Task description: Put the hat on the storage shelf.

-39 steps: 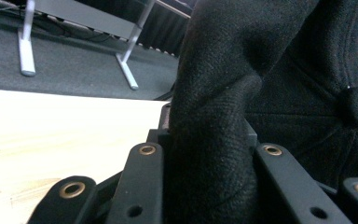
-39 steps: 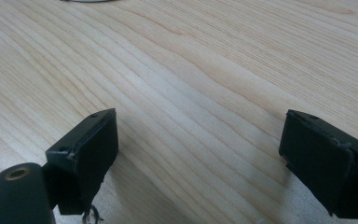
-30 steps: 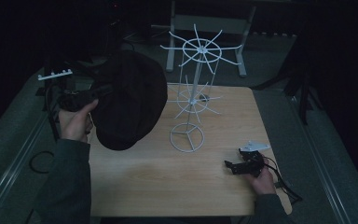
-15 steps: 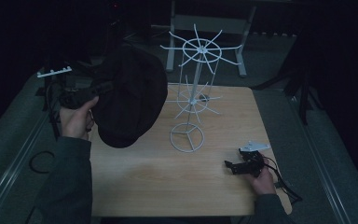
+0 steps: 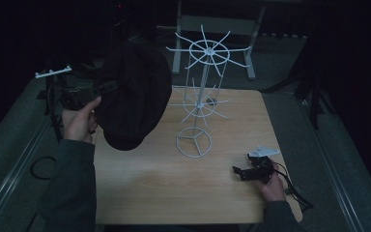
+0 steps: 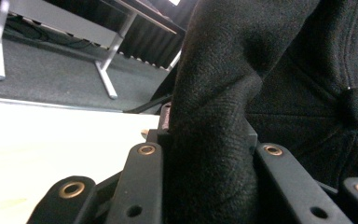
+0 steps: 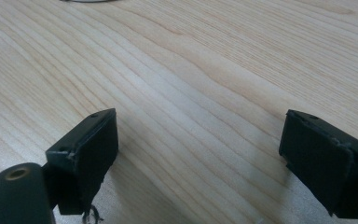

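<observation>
Left tongs [image 5: 94, 92] clamped on a fold of the black cap [image 5: 133, 94]; seen between the jaws in the left gripper view as thick dark fabric [image 6: 214, 116] pinched tight. Held in the air to the left of the white wire hat rack [image 5: 200, 104], crown toward the rack's upper ring of prongs, brim end hanging low over the desk [image 5: 149, 188]. Compared with a second ago, carried a little higher and a touch closer to the rack, though not yet touching any prong. Probably the approach leg of hanging the cap on the rack: lift nearly done, placing still to come.

Right tongs [image 5: 245, 172] spread wide, nothing between them, resting low on the desk in front of the rack's round base and to its right; bare wood grain [image 7: 196, 93] between the two black pads in the right gripper view. Unchanged over the last second, so likely idle, with the left hand doing the work.
</observation>
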### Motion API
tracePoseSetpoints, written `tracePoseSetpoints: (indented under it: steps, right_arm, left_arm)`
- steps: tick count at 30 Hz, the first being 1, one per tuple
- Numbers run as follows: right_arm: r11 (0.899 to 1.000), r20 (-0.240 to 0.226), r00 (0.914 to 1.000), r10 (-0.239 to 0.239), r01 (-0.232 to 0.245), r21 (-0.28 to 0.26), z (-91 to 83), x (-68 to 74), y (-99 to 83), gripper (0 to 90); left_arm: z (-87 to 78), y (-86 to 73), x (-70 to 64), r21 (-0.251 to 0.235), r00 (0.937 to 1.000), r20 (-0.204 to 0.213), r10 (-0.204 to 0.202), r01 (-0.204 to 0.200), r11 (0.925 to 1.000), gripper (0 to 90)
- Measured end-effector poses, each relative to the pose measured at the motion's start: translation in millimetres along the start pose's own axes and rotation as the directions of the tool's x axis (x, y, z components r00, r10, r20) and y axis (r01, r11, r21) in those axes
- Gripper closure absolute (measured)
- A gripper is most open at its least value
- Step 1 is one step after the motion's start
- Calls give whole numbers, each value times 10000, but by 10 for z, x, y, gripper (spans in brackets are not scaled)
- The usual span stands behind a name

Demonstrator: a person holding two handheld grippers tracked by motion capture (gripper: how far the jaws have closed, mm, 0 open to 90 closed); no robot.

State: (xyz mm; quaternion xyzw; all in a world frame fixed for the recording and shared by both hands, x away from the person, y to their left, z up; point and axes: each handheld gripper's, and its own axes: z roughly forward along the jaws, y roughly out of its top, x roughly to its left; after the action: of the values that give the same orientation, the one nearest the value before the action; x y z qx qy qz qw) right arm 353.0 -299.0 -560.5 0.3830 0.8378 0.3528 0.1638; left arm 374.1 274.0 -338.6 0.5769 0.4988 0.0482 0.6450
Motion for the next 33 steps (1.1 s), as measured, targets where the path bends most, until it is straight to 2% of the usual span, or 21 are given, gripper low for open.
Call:
tracePoseSetpoints:
  steps: [4, 12, 16, 22, 33]
  right_arm:
    - [10000, 4, 10000, -4, 4, 2, 0, 0, 0, 115]
    - [10000, 20, 10000, 20, -19, -7, 4, -3, 3, 115]
    - [10000, 46, 10000, 29, -29, -10, 8, -6, 7, 115]
    - [10000, 48, 10000, 29, -29, -14, 9, -5, 7, 115]
    - [10000, 48, 10000, 29, -29, -16, 9, -5, 7, 115]
  left_arm:
    - [-5, 10, 21, -38, 10000, -47, -86, 86, 10000, 739]
    - [-14, 36, 47, -288, 9982, 400, -447, 459, 9985, 738]
    - [-9, 57, 71, -382, 9973, 389, -615, 630, 9973, 738]
    - [13, 106, 53, -363, 9981, 291, -542, 552, 9978, 738]
    - [71, 209, -59, -568, 9962, 715, -494, 535, 9970, 738]
